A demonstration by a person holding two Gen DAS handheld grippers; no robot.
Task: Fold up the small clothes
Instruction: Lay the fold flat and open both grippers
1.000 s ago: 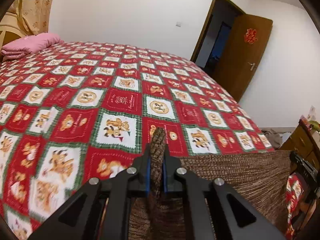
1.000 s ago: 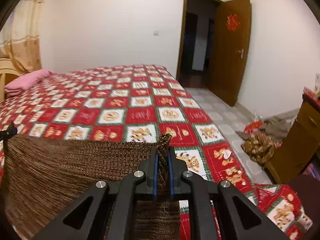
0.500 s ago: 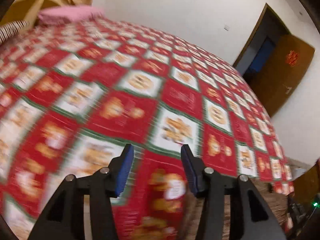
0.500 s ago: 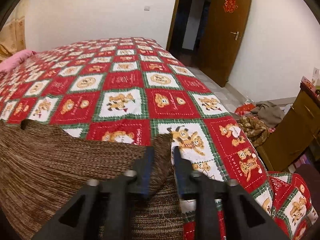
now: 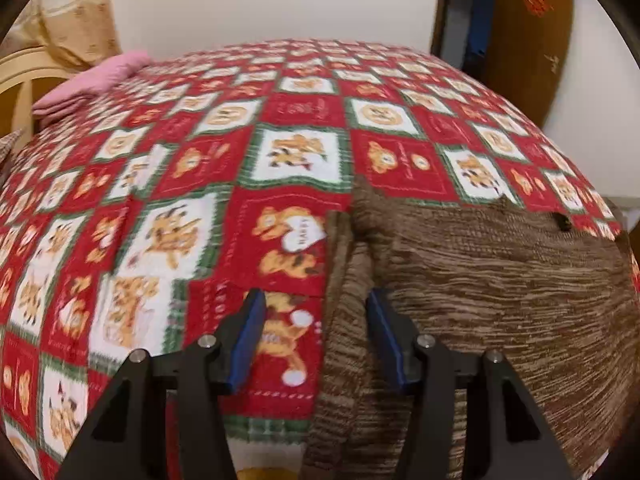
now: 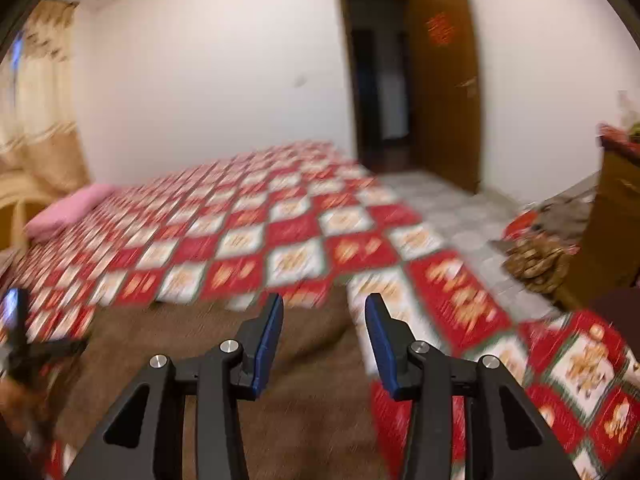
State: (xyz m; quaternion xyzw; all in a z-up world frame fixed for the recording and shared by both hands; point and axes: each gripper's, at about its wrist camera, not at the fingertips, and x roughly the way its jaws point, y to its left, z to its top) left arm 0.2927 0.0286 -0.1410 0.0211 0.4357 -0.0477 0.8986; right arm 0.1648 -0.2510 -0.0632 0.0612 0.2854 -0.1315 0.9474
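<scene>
Left gripper (image 5: 316, 332) jaws spread, empty, straddling the left edge of the brown knit garment (image 5: 500, 300), which lies flat on the patchwork bedspread (image 5: 160, 160). Right gripper (image 6: 324, 336) also spread; view blurred, probably above the garment's right edge.

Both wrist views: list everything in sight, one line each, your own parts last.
Brown knit garment: one, brown, lying on the near part of the bed.
Bedspread: one, red, white and green checks, covering the bed.
Pink folded cloth: one, pink, far left corner of the bed.
Curtain: beige, far left.
Door: one, brown, open, with a red ornament.
Clothes pile: brownish, on the floor at right.
Wooden cabinet: one, brown, far right.
Left gripper: black with blue-padded fingers, open over the garment's left edge.
Right gripper: same, open above the garment.
</scene>
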